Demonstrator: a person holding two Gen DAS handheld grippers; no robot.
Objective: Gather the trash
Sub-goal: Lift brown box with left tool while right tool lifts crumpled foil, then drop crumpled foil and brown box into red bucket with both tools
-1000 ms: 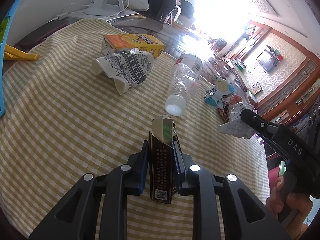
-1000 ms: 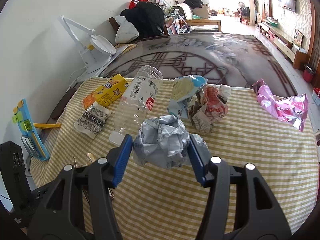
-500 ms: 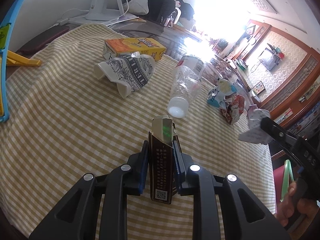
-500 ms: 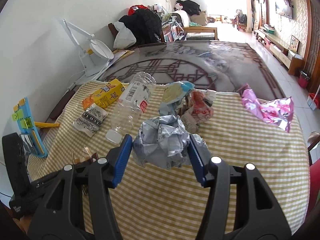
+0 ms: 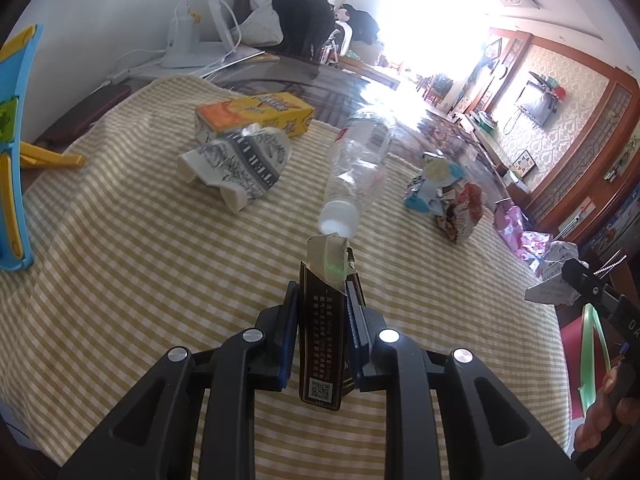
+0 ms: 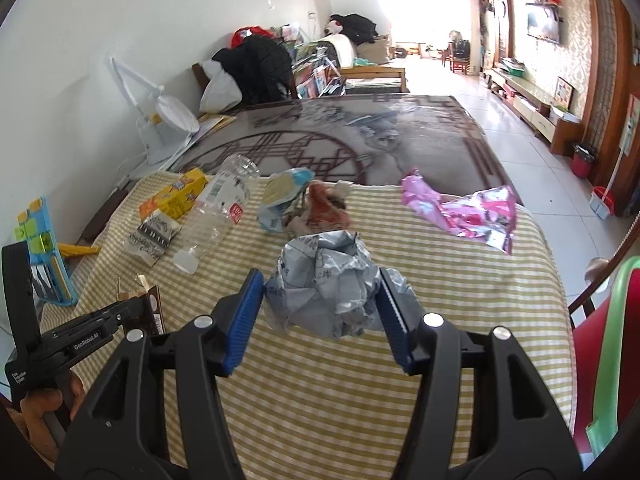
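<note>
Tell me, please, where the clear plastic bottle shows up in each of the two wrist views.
Left wrist: clear plastic bottle lies at upper centre, cap towards the camera.
Right wrist: the bottle lies left of centre, cap at lower left.
Shared landmark: the yellow carton beside it.

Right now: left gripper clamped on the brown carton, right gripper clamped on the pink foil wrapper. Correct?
Not quite. The left gripper is shut on the brown carton, but the right gripper holds the crumpled grey paper ball. The right wrist view shows the pink foil wrapper lying on the checked tablecloth.
</note>
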